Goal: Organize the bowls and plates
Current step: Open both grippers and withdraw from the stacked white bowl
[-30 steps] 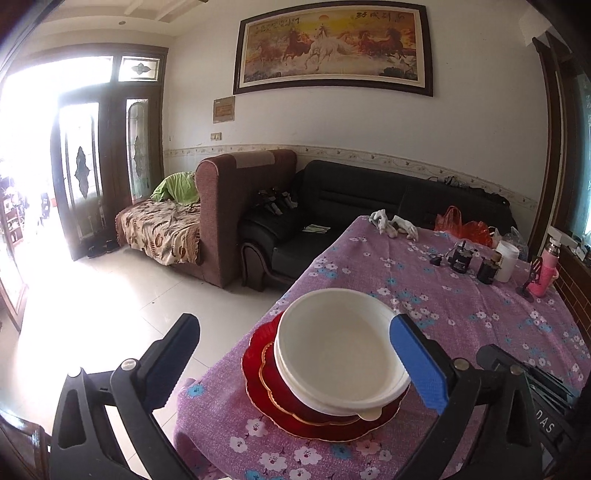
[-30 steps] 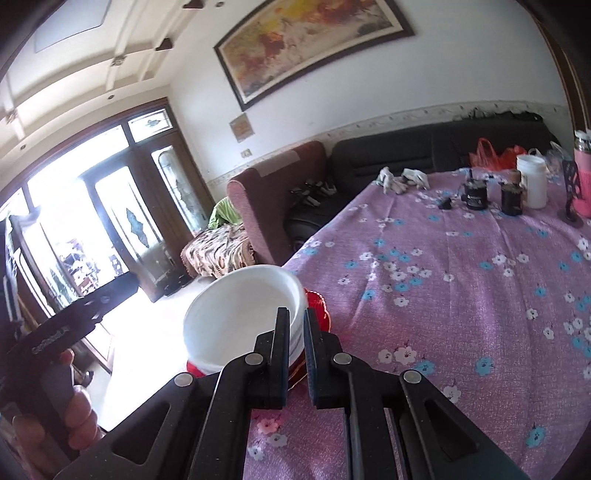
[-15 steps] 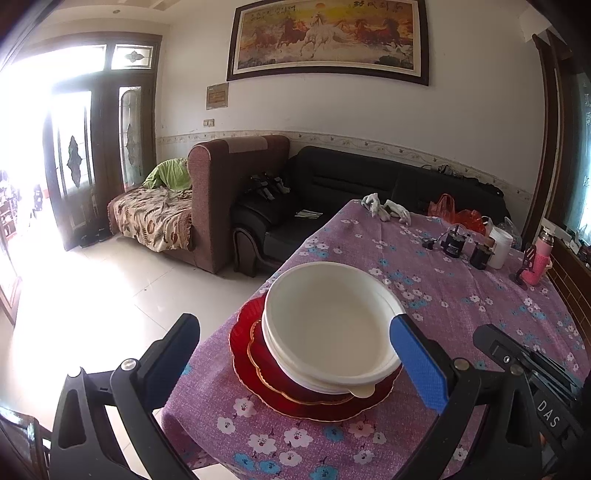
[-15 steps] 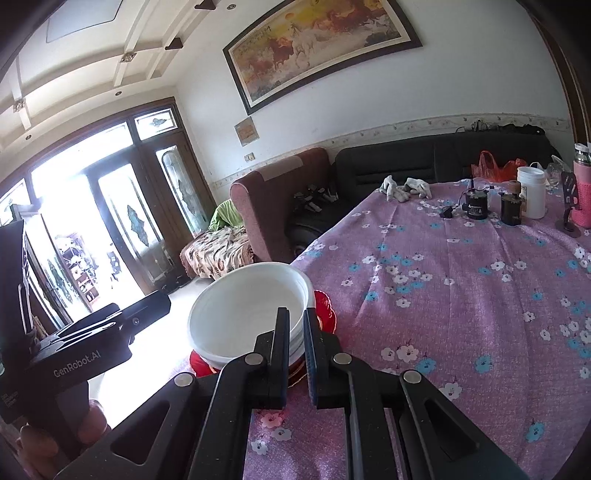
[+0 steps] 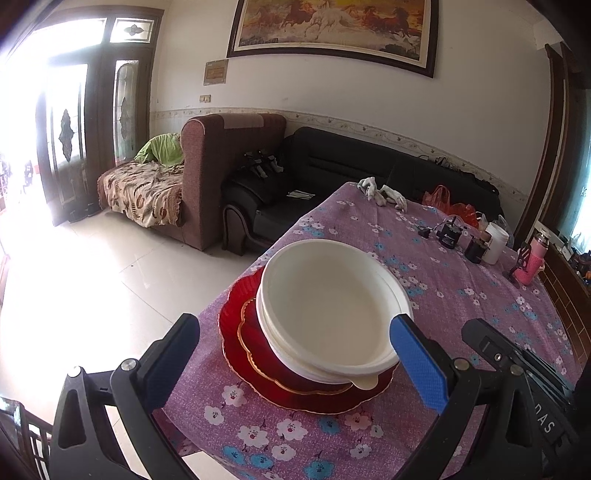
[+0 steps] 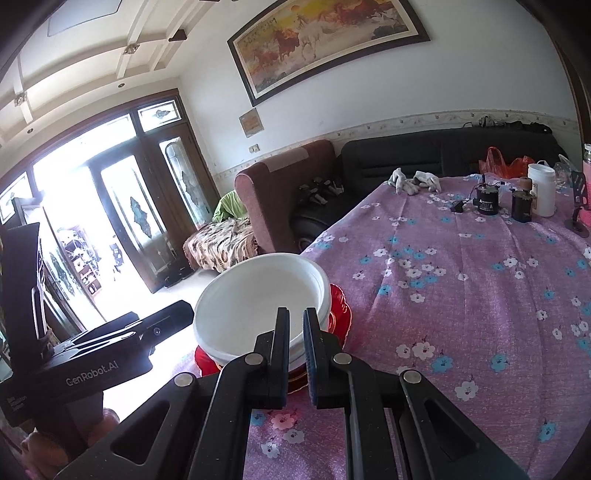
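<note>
Purple floral tablecloth (image 5: pixel 461 306) covered the table, set in a living room with a white tiled floor (image 5: pixel 92 280), a brown armchair (image 5: pixel 225 166) draped with a patterned throw, a black sofa (image 5: pixel 332 173) along the wall, a framed horse painting (image 5: pixel 332 26) above it and glazed wooden doors (image 6: pixel 122 206) letting in bright daylight. At the far end of the table stood a white jar (image 6: pixel 541 188), 2 small dark containers (image 6: pixel 521 205), a pink bottle (image 5: pixel 533 258) and a pair of light gloves (image 6: pixel 415 181). Near the table's front corner, 2 red scalloped plates (image 5: pixel 243 332) lay stacked, the smaller on the larger, and nested white bowls (image 5: pixel 328 306) sat on top of them. Left gripper (image 5: pixel 295 358) hovered spread wide, 1 black finger to the left of the stack and the blue-padded finger (image 5: pixel 417 365) just beside the bowls' right rim, neither visibly touching. Right gripper (image 6: pixel 295 347) had its jaws nearly together with only a narrow slit between them, holding nothing, its tips level with the near rim of the bowls; contact with the rim could not be told.
</note>
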### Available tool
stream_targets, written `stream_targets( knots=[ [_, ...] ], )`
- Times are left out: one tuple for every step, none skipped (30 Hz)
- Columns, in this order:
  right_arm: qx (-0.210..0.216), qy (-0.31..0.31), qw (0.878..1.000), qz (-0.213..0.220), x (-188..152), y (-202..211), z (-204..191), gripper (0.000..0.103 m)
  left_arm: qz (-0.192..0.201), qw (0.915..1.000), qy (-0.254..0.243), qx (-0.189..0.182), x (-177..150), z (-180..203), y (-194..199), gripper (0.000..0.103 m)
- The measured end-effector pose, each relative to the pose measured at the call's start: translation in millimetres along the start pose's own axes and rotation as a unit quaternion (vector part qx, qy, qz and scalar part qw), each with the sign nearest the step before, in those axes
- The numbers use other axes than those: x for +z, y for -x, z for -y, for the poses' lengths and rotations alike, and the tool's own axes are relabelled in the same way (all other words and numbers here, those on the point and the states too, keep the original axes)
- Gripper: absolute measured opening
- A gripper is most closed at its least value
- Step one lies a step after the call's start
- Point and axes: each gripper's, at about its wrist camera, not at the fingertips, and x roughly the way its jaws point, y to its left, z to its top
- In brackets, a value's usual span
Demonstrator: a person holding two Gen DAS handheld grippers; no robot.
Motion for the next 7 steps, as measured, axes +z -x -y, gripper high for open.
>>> stream_targets(
  knots=[
    [0.001, -0.003, 1.0, -0.002, -0.1, -1.5, 0.8, 0.01, 0.002, 1.0, -0.001, 0.0, 0.1, 0.4, 0.2, 0.103],
    [0.003, -0.005, 1.0, -0.004, -0.3, -2.4, 1.2, 0.01, 0.004, 1.0, -0.002, 0.002, 0.1, 0.6, 0.6, 0.103],
    [0.003, -0.009, 1.0, -0.005, -0.4, -3.8, 2.4, 0.01, 0.005, 1.0, -0.002, 0.003, 0.0, 0.8, 0.5, 0.103],
    [0.003, -0.011, 1.0, -0.006, -0.2, -4.8, 3.2, 0.01, 0.005, 1.0, -0.003, 0.003, -0.2, 1.0, 0.5, 0.103],
    [0.002, -0.012, 1.0, -0.006, -0.1, -6.0, 4.0, 0.01, 0.004, 1.0, -0.004, 0.003, -0.2, 1.3, 0.5, 0.103],
    [0.0, -0.012, 1.0, -0.006, 0.1, -6.1, 3.9, 0.01, 0.005, 1.0, -0.008, 0.004, -0.4, 2.1, 0.4, 0.103],
    [0.0, -0.012, 1.0, -0.005, -0.1, -5.9, 3.2, 0.01, 0.006, 0.9999, -0.011, 0.007, -0.8, 3.1, 0.6, 0.103]
  ],
)
